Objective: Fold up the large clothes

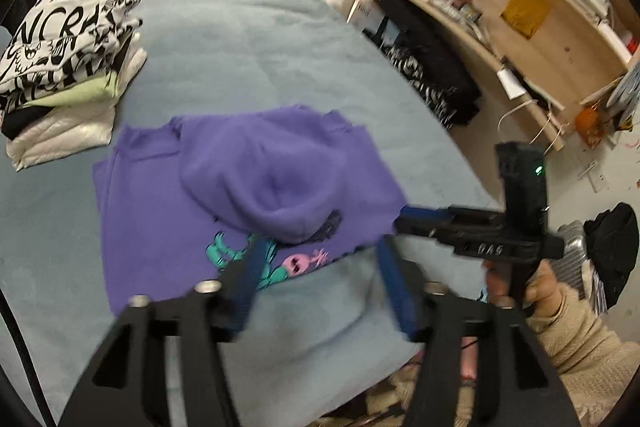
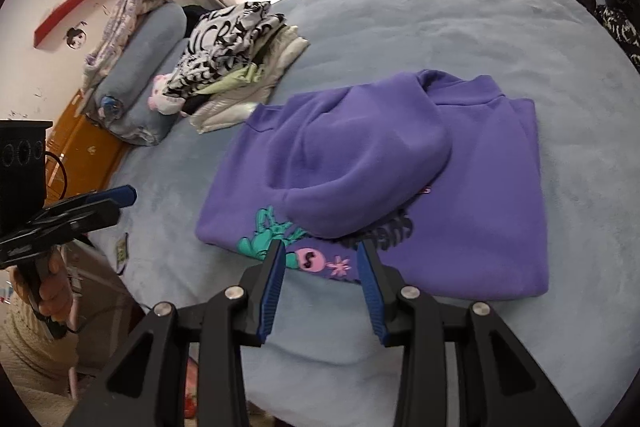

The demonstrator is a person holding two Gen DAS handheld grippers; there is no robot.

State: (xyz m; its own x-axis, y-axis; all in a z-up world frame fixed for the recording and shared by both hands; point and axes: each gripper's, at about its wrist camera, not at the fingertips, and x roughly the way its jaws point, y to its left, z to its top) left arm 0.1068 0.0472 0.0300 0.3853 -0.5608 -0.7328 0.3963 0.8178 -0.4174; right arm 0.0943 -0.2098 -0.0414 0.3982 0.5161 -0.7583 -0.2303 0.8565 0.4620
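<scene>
A pale blue blanket covers the bed, and on it lies a purple hoodie folded into a rectangle, hood resting on top over a teal and pink cartoon print. Both the left gripper and the right gripper hover at its near edge, jaws apart and empty. Behind sits a stack of folded clothes whose black-and-white lettering is only partly legible, and a wooden bookshelf stands beside the bed.

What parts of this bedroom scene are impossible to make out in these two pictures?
- Printed design on the folded purple fleece hoodie: both views, its hood covers the top.
- Lower garments in the folded clothes stack: both views, the black-and-white printed top hides them.
- Wooden bookshelf contents: left view, blurred and small.
</scene>
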